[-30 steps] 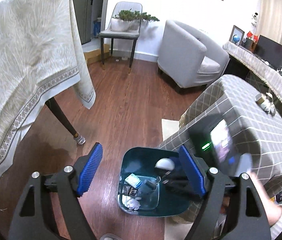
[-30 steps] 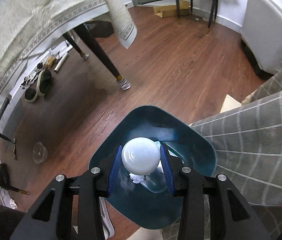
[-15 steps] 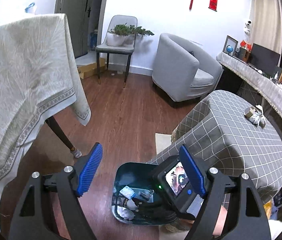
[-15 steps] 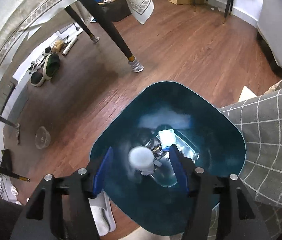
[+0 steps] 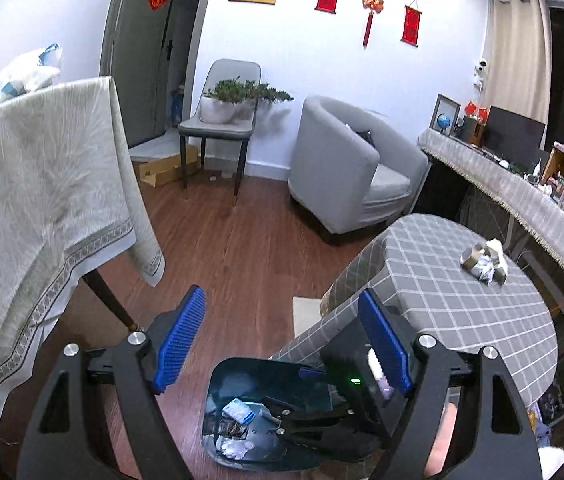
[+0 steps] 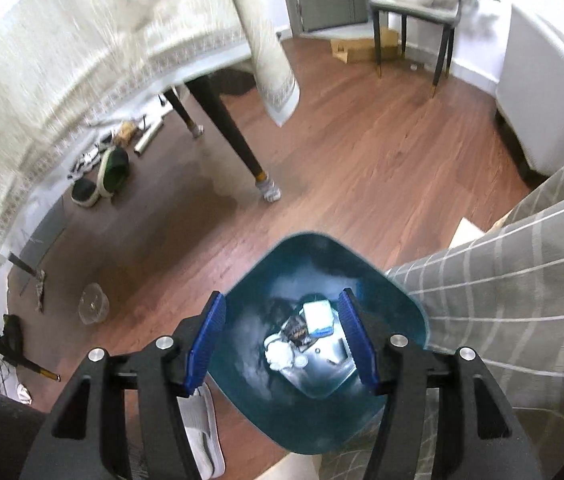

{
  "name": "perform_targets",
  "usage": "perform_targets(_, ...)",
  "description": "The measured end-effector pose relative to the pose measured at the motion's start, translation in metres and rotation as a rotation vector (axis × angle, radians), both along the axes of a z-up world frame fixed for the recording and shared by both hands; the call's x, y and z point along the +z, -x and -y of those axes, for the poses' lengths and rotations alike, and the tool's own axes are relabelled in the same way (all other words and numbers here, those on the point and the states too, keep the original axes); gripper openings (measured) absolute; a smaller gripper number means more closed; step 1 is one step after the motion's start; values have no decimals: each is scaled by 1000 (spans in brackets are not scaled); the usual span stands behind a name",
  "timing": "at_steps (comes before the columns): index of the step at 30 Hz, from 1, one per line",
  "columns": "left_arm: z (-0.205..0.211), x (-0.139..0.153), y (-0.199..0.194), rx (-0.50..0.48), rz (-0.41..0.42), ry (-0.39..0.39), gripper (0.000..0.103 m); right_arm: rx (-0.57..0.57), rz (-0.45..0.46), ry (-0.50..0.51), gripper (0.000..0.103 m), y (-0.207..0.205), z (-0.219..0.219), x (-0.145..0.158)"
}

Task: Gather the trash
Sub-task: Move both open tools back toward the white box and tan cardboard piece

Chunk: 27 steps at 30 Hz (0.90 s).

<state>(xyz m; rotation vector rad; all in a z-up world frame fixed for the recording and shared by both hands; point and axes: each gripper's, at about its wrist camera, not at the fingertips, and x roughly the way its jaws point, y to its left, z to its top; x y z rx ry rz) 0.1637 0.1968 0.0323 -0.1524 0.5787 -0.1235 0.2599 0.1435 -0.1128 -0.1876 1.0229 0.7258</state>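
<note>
A dark teal trash bin [image 6: 250,360] stands on the wood floor beside the checked table; it also shows in the left wrist view [image 5: 218,384]. Several pieces of trash [image 6: 302,332] lie at its bottom, with white crumpled paper [image 5: 236,448] among them. My right gripper [image 6: 282,340] is open and empty, right above the bin. My left gripper [image 5: 282,344] is open and empty, higher up, looking over the room. More trash [image 5: 482,262] sits on the grey checked table [image 5: 462,320].
A table with a cream cloth [image 5: 34,208] stands at the left, its dark leg [image 6: 238,148] near the bin. A grey armchair [image 5: 346,168] and a chair with a plant [image 5: 222,120] stand at the back. Shoes [image 6: 110,172] and clutter lie under the cream table.
My right gripper opened and let go of the white round piece, which dropped into the bin. Both grippers have lifted and tilted up.
</note>
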Motion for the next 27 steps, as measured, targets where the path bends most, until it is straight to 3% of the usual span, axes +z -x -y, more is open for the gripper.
perform_targets(9, 22, 13, -10, -10, 21, 5, 81, -63, 104, -73, 65, 2, 45, 57)
perform_targets(27, 105, 17, -34, -131, 35, -12, 82, -237, 224, -100, 76, 4, 171, 107)
